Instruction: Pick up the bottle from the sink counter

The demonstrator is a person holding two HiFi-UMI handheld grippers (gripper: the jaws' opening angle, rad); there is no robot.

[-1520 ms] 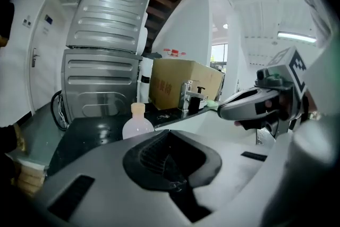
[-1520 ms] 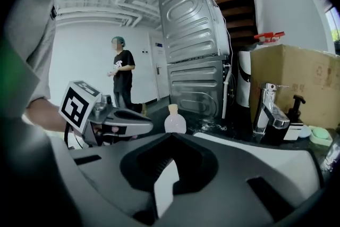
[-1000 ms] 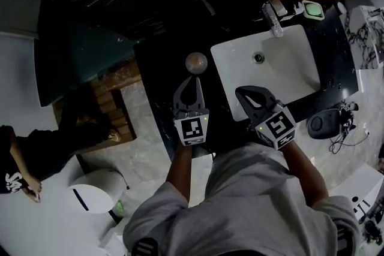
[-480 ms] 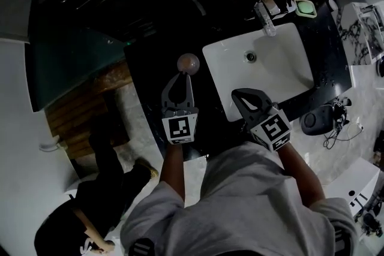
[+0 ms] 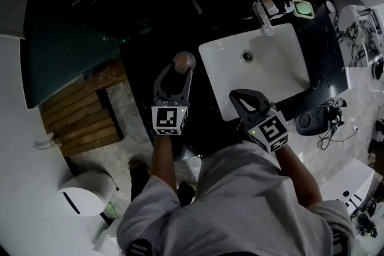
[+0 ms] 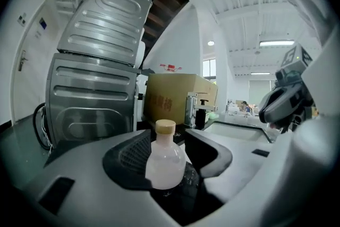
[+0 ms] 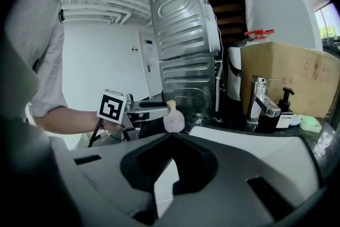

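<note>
The left gripper (image 5: 178, 69) jaws have just been opening and stand wide around the upright bottle (image 6: 166, 165) (pale, tan cap) on the counter (image 5: 141, 69). The right gripper (image 5: 237, 94) is closed, empty, by the sink (image 5: 282, 69)

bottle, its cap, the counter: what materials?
Bottle: frosted, translucent white; glass or plastic, can't tell.
Cap: matte tan, looks like wood or cork.
Counter: glossy black with faint speckles and reflections, probably polished stone.
</note>
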